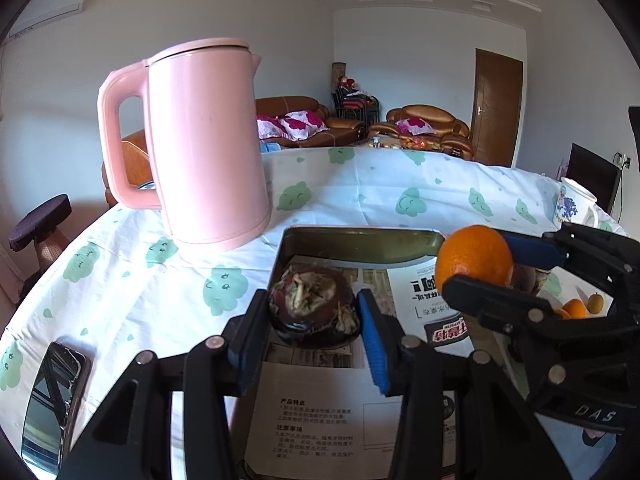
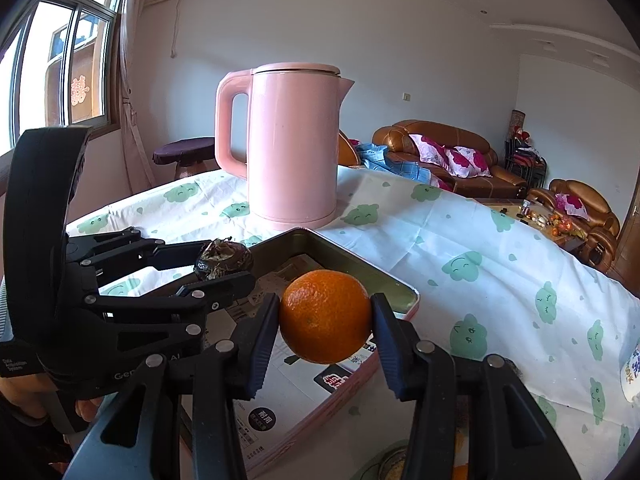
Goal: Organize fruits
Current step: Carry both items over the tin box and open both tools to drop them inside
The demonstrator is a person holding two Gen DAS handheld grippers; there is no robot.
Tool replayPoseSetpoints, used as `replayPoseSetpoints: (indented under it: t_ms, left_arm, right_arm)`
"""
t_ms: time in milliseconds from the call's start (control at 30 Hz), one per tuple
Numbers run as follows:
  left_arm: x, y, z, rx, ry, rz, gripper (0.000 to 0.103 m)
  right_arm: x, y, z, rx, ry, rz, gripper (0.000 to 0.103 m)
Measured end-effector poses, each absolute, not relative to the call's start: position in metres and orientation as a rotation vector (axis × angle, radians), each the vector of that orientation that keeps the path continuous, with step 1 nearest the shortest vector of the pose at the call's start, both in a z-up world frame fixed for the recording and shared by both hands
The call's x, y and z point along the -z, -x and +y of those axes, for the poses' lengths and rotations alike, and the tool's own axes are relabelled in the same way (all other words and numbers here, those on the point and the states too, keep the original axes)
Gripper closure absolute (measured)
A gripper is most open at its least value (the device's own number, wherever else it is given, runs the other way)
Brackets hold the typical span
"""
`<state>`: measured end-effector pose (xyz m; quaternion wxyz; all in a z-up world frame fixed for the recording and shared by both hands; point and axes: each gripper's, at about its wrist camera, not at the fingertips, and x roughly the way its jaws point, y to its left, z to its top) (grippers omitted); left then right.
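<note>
Orange fruit: a round, dimpled orange citrus (image 2: pixel 325 316) is clamped between the blue-padded fingers (image 2: pixel 262 342) of the right gripper (image 2: pixel 326 330) and is held in the air above the near right part of the tin.
Dark fruit: a dark purple-brown round fruit with a dried, frayed calyx (image 1: pixel 314 304) sits between the fingers of the left gripper (image 1: pixel 314 326); from the right wrist view it appears gripped and carried just above the tin's left rim, so the left gripper is judged to be closed on it.
Tin: a shallow rectangular metal tin with a pink outer wall (image 2: pixel 404 288) lies on the cloud-print tablecloth (image 2: pixel 500 264), its floor lined with printed paper sheets (image 1: pixel 316 412).
Slip risk: the orange is pinched at two small areas of a curved skin; it could be rolled out of the pads if it is tilted or if the grip is eased before it is low enough.
Roll risk: a round fruit dropped from height could bounce over the low rim onto the tablecloth.
Collision risk: both grippers are crowded over the same tin; the fingers could be knocked together if both are lowered at once.
Obstacle: a tall pink plastic electric kettle (image 2: pixel 294 148) stands just beyond the tin's far corner and could be struck by a forward reach.
Bystanders: a dark smartphone (image 1: pixel 54 400) and a white floral mug (image 1: pixel 574 204) lie well apart from the tin.
</note>
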<state>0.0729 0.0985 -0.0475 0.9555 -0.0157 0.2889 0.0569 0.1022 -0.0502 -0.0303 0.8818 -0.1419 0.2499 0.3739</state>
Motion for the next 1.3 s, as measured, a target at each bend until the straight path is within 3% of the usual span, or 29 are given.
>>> replayPoseSetpoints:
  t_ms: [1300]
  left_arm:
    - [0.056,-0.090,0.097,-0.157,-0.018,0.668,0.057]
  right_arm:
    - [0.053,-0.114,-0.041,-0.767,0.322,0.616,0.054]
